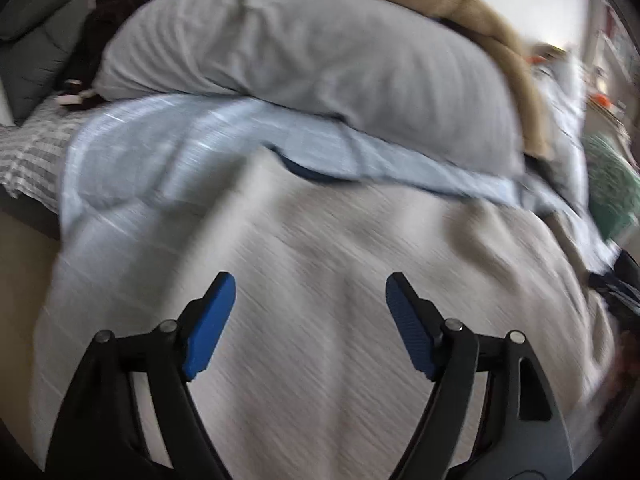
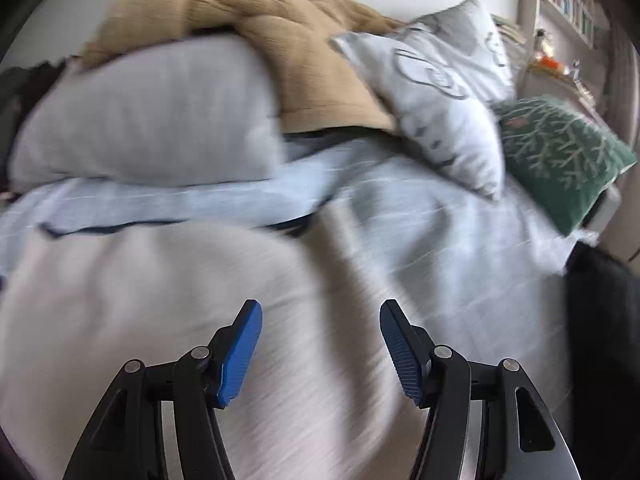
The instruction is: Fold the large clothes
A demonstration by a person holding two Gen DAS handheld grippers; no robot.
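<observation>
Garment (image 1: pixel 320 280), beige and spread flat on the bed (image 2: pixel 460 248) under my wide-open, empty left claw (image 1: pixel 310 316) and right claw (image 2: pixel 320 344), probably awaits gripping an edge next.

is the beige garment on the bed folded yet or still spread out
Spread out, as far as shows: the beige garment lies broad and flat over the light blue sheet, no crisp fold visible. Both grippers open, empty.

No legible text, label, brand, number or sign appears in either view. The white pillow (image 2: pixel 436 92) carries a grey line print, but motion blur prevents reading it as lettering.
</observation>
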